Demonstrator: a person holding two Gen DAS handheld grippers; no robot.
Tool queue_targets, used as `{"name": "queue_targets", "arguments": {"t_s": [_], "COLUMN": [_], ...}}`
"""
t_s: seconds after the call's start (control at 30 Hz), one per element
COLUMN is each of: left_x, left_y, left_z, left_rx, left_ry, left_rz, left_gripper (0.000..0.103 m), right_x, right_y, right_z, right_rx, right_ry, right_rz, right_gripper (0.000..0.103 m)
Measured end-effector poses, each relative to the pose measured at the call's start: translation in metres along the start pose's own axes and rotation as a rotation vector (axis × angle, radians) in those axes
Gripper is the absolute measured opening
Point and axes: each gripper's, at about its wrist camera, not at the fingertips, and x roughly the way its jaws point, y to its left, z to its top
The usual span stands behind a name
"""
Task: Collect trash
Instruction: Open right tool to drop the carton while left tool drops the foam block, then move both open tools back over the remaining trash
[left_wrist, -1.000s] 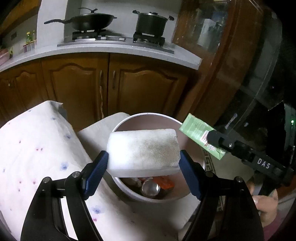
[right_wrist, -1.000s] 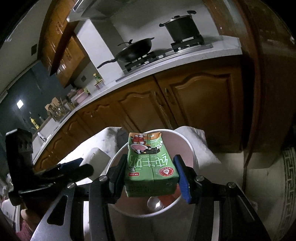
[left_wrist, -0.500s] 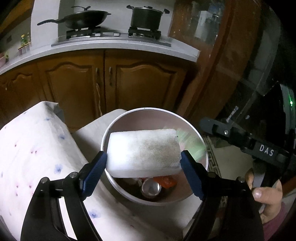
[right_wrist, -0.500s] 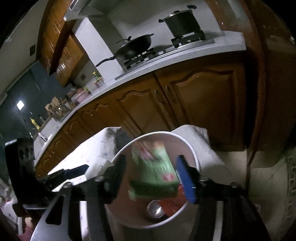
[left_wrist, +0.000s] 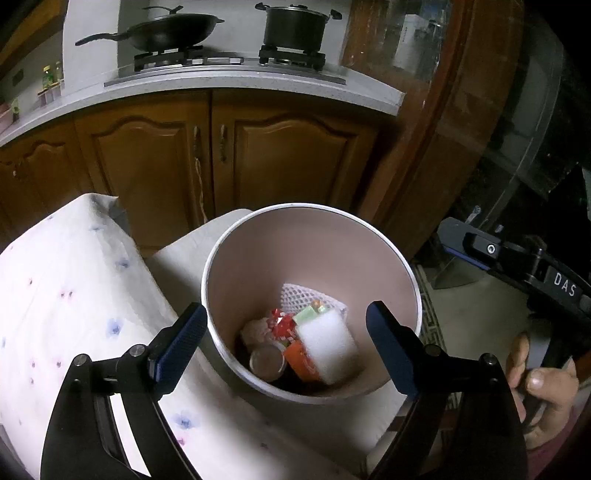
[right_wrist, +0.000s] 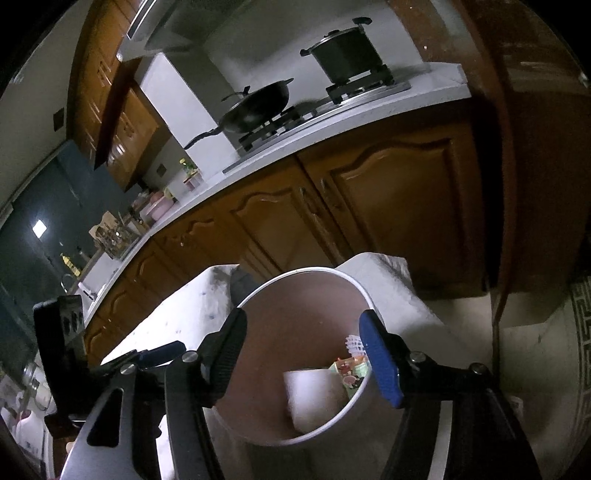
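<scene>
I held my left tool (left_wrist: 284, 347) and right tool (right_wrist: 303, 354) over the round white-rimmed bin (left_wrist: 369, 258), jaws just spread empty, so the white foam block (left_wrist: 328, 347) and apparently green carton (left_wrist: 306, 315) lay inside.

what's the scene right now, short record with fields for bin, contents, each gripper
bin: round white bin, open top, beside a cloth-covered surface
contents: white foam block, green carton, white mesh, metal can, orange wrapper
left gripper: open over the bin, holding nothing, jaws just opened wider
right gripper: open, holding nothing
</scene>
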Motion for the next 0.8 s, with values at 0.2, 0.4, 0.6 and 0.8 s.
{"name": "queue_targets", "arguments": {"t_s": [0.2, 0.4, 0.6, 0.8], "left_x": [-0.020, -0.061, -0.115, -0.163], "left_y": [0.010, 0.035, 0.072, 0.098], "left_z": [-0.010, -0.037, -0.073, -0.106], "left_rx": [-0.028, -0.102, -0.227, -0.286], "left_ry": [-0.016, -0.047, -0.101, -0.154], "left_rz": [0.012, 0.044, 0.071, 0.118], "left_gripper": [0.090, 0.090, 0.090, 0.090], "right_x": [-0.007, -0.020, -0.028, -0.029], "right_y": [0.003, 0.020, 0.051, 0.088], "right_z": [-0.006, -0.022, -0.043, -0.064], "right_rx": [0.011, 0.005, -0.016, -0.063], "right_ry": [-0.002, -0.018, 0.003, 0.038], "right_rz": [0.005, 0.043, 0.111, 0.176], "right_gripper": [0.066, 0.079, 0.081, 0.082]}}
